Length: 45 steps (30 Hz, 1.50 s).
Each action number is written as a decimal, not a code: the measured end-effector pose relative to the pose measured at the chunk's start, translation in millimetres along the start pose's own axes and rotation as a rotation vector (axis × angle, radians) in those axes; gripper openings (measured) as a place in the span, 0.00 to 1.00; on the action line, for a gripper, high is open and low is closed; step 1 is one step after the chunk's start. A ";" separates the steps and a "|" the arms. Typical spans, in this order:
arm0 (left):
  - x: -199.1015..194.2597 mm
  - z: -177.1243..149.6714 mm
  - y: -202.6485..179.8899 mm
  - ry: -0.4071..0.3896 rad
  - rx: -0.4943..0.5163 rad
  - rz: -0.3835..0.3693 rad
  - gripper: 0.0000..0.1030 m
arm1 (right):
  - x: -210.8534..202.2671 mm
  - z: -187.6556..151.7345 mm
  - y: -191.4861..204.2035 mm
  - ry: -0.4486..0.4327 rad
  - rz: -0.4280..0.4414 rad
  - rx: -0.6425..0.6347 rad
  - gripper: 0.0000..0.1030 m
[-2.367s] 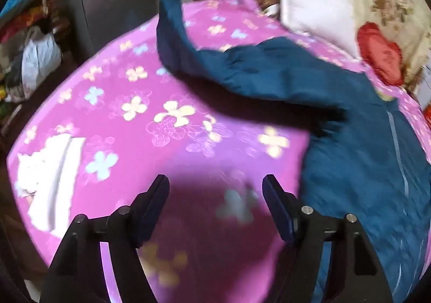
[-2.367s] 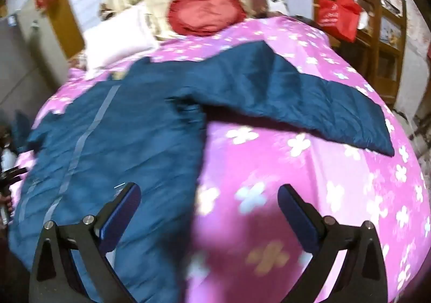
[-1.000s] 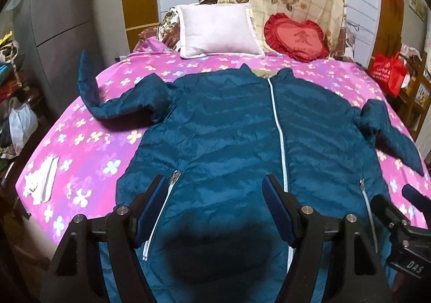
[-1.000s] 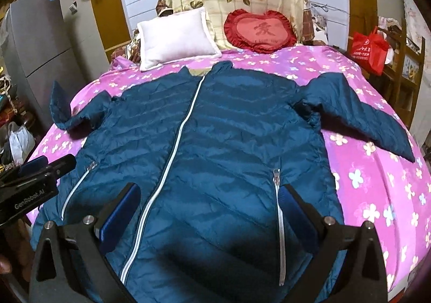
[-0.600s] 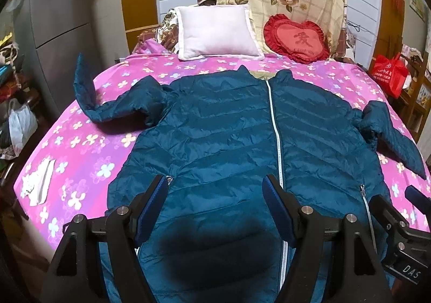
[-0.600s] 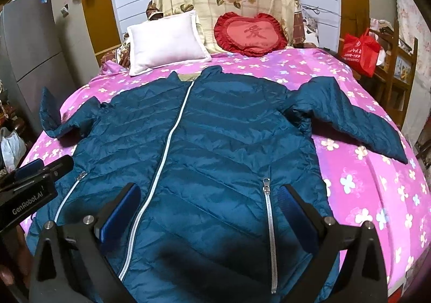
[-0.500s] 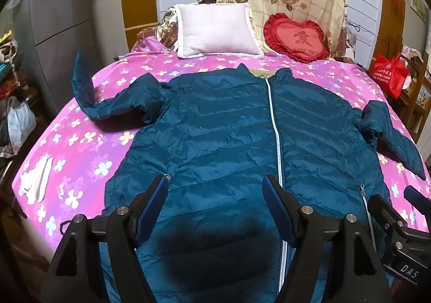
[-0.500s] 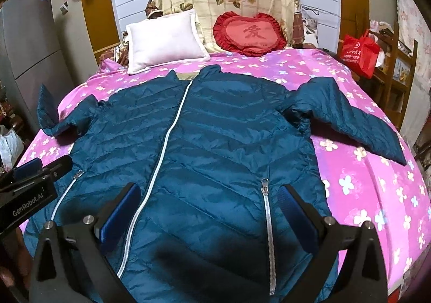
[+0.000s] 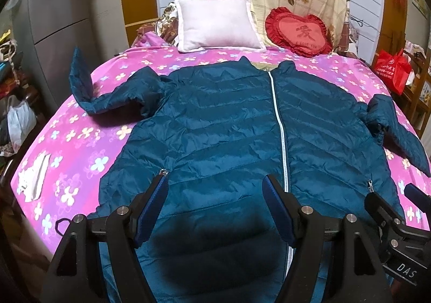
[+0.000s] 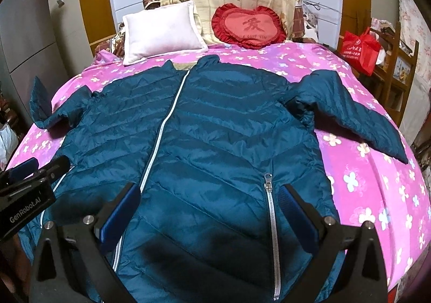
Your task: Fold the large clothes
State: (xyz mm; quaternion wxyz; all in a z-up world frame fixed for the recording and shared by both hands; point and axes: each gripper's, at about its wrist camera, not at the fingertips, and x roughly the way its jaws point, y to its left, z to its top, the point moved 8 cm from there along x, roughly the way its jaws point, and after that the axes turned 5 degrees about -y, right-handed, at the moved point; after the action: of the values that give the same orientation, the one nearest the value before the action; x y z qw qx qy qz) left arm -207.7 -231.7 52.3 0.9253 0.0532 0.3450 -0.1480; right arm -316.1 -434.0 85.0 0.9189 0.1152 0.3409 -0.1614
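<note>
On the pink flowered bed [image 9: 80, 136] the dark teal padded jacket [image 9: 221, 125] lies front up, zipped, collar toward the pillows, both sleeves spread out to the sides. No fold looks made yet, so the step in hand seems to be choosing a first grip. To do it well, I would take one sleeve [image 9: 115, 95] near its cuff and bring it flat across the chest, then the other sleeve [image 10: 358, 112], before doubling the body from the hem up; the puffy shell will likely spring back, so each fold wants pressing down. The left sleeve's cuff stands curled upward and should be flattened first. Both hands hover over the hem, angled downward at the cloth. The left tongs [image 9: 215, 200] stand wide and empty; the right tongs [image 10: 210, 206] are likewise spread, gripping nothing.
</note>
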 end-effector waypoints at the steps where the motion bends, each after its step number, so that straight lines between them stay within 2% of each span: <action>1: 0.3 0.0 0.3 -0.002 -0.001 0.001 0.49 | 0.8 0.2 0.0 0.000 -0.002 0.000 1.00; 33: 27.0 -12.5 1.3 0.038 0.000 0.002 0.49 | 33.0 -1.7 4.5 0.046 -0.027 -0.023 1.00; 45: 38.0 -7.1 6.0 0.038 0.002 0.001 0.49 | 48.1 3.5 11.0 0.062 -0.022 -0.024 1.00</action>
State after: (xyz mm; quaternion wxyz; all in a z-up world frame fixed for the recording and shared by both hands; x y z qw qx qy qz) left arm -182.9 -233.6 22.0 0.9186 0.0571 0.3623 -0.1470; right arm -275.5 -435.5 56.9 0.9074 0.1053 0.3726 -0.1636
